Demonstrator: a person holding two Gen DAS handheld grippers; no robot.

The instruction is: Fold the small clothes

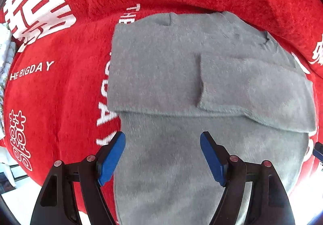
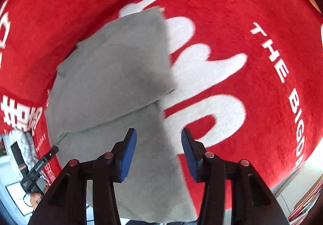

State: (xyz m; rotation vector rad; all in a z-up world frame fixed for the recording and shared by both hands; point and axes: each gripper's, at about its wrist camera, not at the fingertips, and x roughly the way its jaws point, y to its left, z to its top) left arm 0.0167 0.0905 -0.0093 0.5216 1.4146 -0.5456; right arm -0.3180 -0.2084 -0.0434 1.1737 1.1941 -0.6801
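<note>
Blue pads faced each other across a wide gap on the left gripper, its black arms splayed and nothing caught between them; it hung over the lower part of the grey sweater. The right gripper stood open as well, a little narrower, with the sweater's right-hand edge running under the space between its fingers, one pad above grey knit and the other above the cover.

From the left side, the sweater lay flat with its collar at the far end and a sleeve folded across the chest, the cuff ending near the middle of the body. The near hem ran out of sight beneath the tongs. Nothing lay on top of the garment.

Under it spread a red plush blanket printed with large white characters and the words "THE BIGDAY"; the same lettering ran along the right of the other view, beside fat white shapes that the sweater partly covered.

At the far left edge of the left view a pale patterned cloth showed past the blanket. In the right view's lower left corner, a black device jutted in, probably part of the other gripper, though that corner was too cramped to be sure.
</note>
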